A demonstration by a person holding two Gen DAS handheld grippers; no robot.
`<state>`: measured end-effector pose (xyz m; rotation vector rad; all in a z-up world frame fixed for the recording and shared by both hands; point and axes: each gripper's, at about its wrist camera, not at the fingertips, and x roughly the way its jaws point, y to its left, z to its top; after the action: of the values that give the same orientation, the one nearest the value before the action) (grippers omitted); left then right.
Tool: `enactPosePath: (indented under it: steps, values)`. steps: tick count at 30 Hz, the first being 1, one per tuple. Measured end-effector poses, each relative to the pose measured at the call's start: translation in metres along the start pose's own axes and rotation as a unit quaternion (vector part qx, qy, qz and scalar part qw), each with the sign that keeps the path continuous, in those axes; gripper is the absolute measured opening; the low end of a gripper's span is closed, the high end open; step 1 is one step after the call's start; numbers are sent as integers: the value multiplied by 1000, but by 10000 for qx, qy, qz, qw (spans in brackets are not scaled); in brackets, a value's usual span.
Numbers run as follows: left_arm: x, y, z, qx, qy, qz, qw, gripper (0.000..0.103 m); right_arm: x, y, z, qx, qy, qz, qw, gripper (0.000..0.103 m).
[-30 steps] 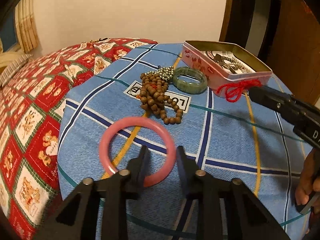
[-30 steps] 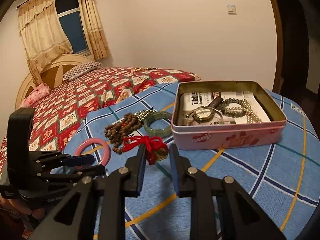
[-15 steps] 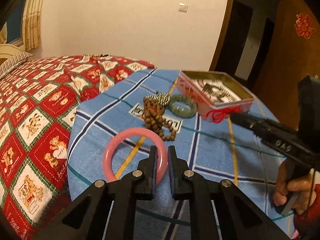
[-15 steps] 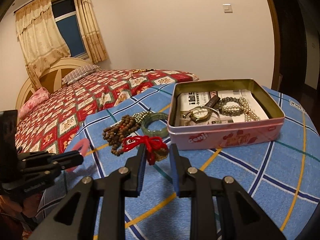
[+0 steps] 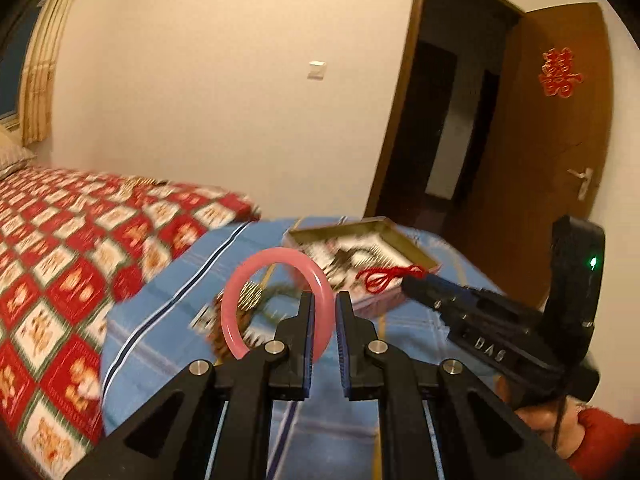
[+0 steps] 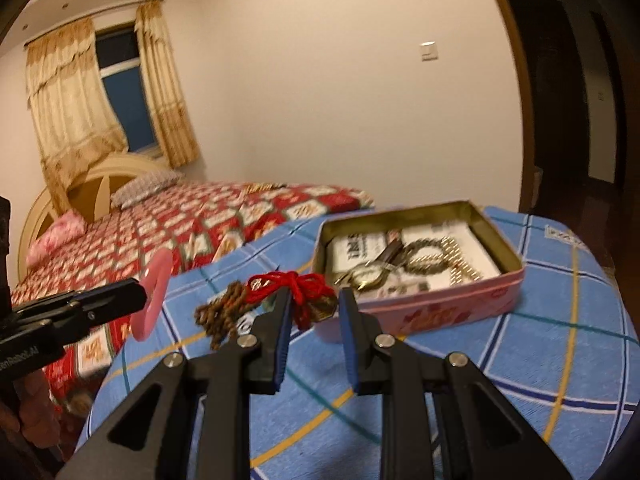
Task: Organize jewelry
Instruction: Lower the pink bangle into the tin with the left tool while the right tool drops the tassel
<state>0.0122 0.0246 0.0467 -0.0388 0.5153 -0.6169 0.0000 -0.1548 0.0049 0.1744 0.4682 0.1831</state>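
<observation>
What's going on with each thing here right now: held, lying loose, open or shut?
Pink bangle: lifted, clamped in left gripper.
Red-corded charm: between right gripper fingers, apparently pinched.
Pink tin: lidless, holding jewelry.
Wooden beads: loose on cloth.
Door: open.

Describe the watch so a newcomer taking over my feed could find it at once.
Start at the open pink rectangular metal tin on the blue plaid tablecloth. Inside it, on white printed paper, the round gold-cased wristwatch lies toward the left, with a string of dark and pearly beads to its right. It is the only piece there with a flat round dial.
</observation>
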Motion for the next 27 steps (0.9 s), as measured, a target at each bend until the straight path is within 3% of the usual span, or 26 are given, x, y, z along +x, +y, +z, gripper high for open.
enactPosePath:
  steps: [9,15,27]
  values:
    - [57,-28,33,182,-113,-275,9994,9,2,-52,36,274,-392,-774,9959,26]
    - [121,-47,34,328,200,-280,9989,9,40,-83,45,394,-108,-1181,9922,26]
    - [187,-63,14,409,725,-182,9964,9,65,-116,34,720,394,-949,9921,27]
